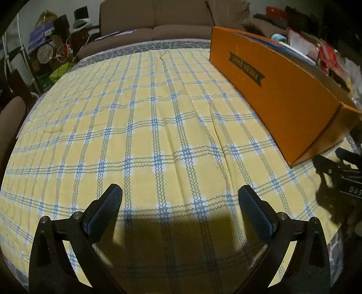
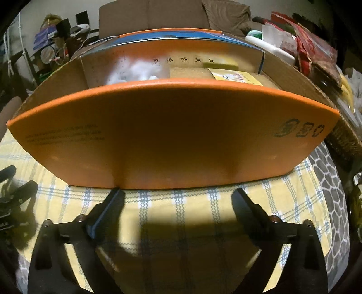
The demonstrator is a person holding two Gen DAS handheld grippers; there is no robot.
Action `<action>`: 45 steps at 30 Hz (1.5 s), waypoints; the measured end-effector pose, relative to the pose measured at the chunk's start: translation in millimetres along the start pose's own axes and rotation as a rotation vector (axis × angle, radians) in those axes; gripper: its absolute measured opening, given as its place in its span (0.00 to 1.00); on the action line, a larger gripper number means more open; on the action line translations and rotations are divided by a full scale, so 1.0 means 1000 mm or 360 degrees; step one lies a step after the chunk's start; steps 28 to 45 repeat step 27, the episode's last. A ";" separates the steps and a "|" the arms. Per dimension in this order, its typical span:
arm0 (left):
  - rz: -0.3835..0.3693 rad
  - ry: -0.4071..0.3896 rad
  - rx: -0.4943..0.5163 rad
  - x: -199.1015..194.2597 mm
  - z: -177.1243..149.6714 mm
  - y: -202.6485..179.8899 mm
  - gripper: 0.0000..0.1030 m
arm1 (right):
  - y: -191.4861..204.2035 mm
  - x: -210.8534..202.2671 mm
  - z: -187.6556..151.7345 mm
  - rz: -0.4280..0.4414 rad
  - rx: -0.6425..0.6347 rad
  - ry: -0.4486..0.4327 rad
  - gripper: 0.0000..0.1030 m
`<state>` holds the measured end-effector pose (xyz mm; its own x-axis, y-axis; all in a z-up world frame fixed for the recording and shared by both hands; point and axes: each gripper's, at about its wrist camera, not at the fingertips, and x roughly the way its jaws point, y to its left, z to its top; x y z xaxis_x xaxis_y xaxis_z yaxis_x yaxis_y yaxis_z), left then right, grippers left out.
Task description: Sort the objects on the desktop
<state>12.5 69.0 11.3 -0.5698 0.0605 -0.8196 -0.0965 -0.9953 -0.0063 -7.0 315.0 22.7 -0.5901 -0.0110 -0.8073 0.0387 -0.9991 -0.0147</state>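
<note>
An orange cardboard box marked "FRESH FRUIT" stands on the yellow checked tablecloth at the right. In the right wrist view the box fills the middle, its near wall just past the fingertips. Inside it I see a blue inner box, something white, a tan sponge and a yellow packet. My left gripper is open and empty over bare cloth. My right gripper is open and empty, close to the box wall; it also shows in the left wrist view.
A brown sofa stands behind the table. Clutter fills the far left and packets pile at the right. A grey patterned cover shows at the table's right edge. The left gripper's body shows in the right wrist view.
</note>
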 end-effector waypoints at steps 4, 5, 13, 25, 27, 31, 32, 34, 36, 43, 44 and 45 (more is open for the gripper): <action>0.0005 0.0000 0.0005 0.001 0.001 0.000 1.00 | 0.000 0.000 0.000 -0.0005 0.0006 -0.0008 1.00; 0.0005 0.0000 0.0005 0.001 0.001 0.000 1.00 | 0.001 0.000 0.000 -0.0008 0.0007 -0.0009 1.00; 0.0004 -0.0001 0.0004 0.002 0.002 -0.001 1.00 | 0.003 0.000 -0.001 -0.0012 0.0007 -0.0009 1.00; 0.0000 -0.0004 0.0006 0.001 0.003 0.000 1.00 | 0.003 0.001 -0.001 -0.0012 0.0007 -0.0010 1.00; -0.0001 -0.0004 0.0005 0.001 0.003 0.000 1.00 | 0.003 0.001 -0.001 -0.0012 0.0007 -0.0010 1.00; -0.0001 -0.0004 0.0005 0.001 0.003 0.000 1.00 | 0.003 0.001 -0.001 -0.0012 0.0007 -0.0010 1.00; -0.0001 -0.0004 0.0005 0.001 0.003 0.000 1.00 | 0.003 0.001 -0.001 -0.0012 0.0007 -0.0010 1.00; -0.0001 -0.0004 0.0005 0.001 0.003 0.000 1.00 | 0.003 0.001 -0.001 -0.0012 0.0007 -0.0010 1.00; -0.0001 -0.0004 0.0005 0.001 0.003 0.000 1.00 | 0.003 0.001 -0.001 -0.0012 0.0007 -0.0010 1.00; -0.0001 -0.0004 0.0005 0.001 0.003 0.000 1.00 | 0.003 0.001 -0.001 -0.0012 0.0007 -0.0010 1.00; -0.0001 -0.0004 0.0005 0.001 0.003 0.000 1.00 | 0.003 0.001 -0.001 -0.0012 0.0007 -0.0010 1.00; -0.0001 -0.0004 0.0005 0.001 0.003 0.000 1.00 | 0.003 0.001 -0.001 -0.0012 0.0007 -0.0010 1.00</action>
